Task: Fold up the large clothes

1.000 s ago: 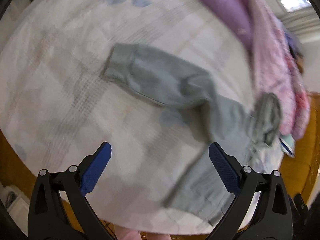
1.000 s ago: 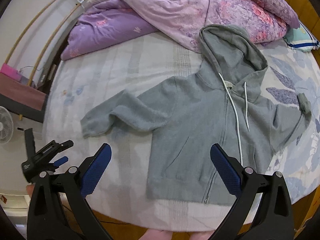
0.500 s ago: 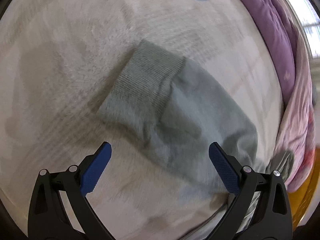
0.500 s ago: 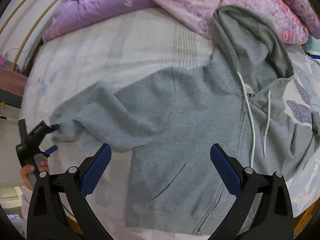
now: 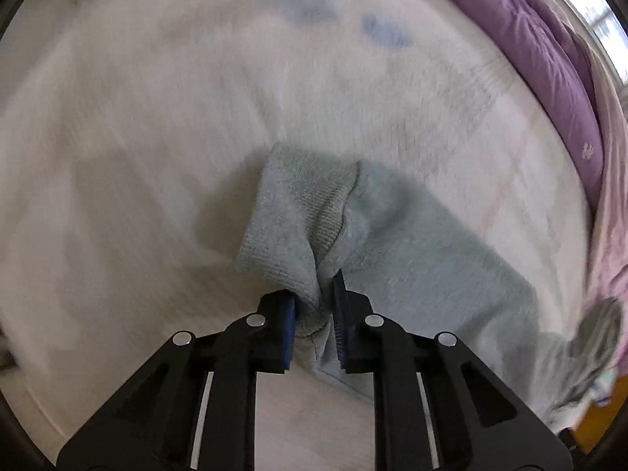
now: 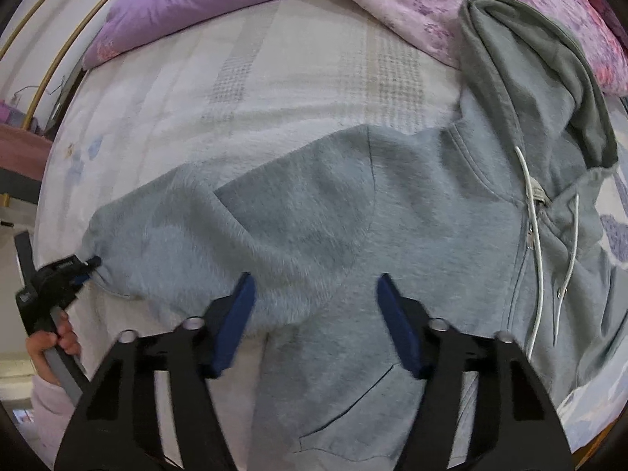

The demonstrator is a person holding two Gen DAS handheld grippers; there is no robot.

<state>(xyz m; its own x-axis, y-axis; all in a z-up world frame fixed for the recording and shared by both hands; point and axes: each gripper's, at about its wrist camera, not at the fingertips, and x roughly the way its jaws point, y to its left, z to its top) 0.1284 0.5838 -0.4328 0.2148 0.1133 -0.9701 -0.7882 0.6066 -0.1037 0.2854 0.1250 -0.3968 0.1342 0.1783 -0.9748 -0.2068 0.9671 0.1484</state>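
Note:
A grey zip hoodie (image 6: 412,235) lies front up on the bed, hood toward the quilts. My left gripper (image 5: 314,298) is shut on the ribbed cuff (image 5: 298,219) of the hoodie's sleeve; it also shows in the right wrist view (image 6: 84,267) pinching the sleeve end at the bed's left edge. My right gripper (image 6: 316,302) is partly open and empty, just above the underarm fold where the sleeve meets the body.
The pale bedsheet (image 6: 274,78) covers the bed. A purple quilt (image 6: 204,4) and a pink floral quilt (image 6: 451,0) are piled at the far side. The bed's near edge runs below the hoodie's hem.
My left gripper has closed on the sleeve cuff. My right gripper has come down closer to the hoodie and its jaws have narrowed.

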